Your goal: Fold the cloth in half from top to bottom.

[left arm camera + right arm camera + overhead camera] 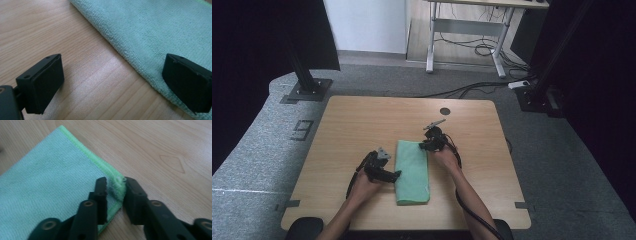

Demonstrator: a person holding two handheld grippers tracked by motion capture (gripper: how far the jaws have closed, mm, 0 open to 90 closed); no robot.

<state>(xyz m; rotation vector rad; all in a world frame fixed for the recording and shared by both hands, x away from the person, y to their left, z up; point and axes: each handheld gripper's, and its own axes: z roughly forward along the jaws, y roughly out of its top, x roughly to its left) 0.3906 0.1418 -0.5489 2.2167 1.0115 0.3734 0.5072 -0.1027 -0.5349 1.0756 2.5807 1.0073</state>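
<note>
High view: a folded green cloth (413,171) lies on the wooden tabletop (352,125), its long axis running away from the person, between the two hands. The right gripper (115,185) pinches the far right corner, its jaws narrowed on the bright green hem. The left gripper (112,80) stands wide at the near left edge, one jaw over the nubby microfibre, the other over bare wood. Soft terry, likely limp when lifted.
</note>
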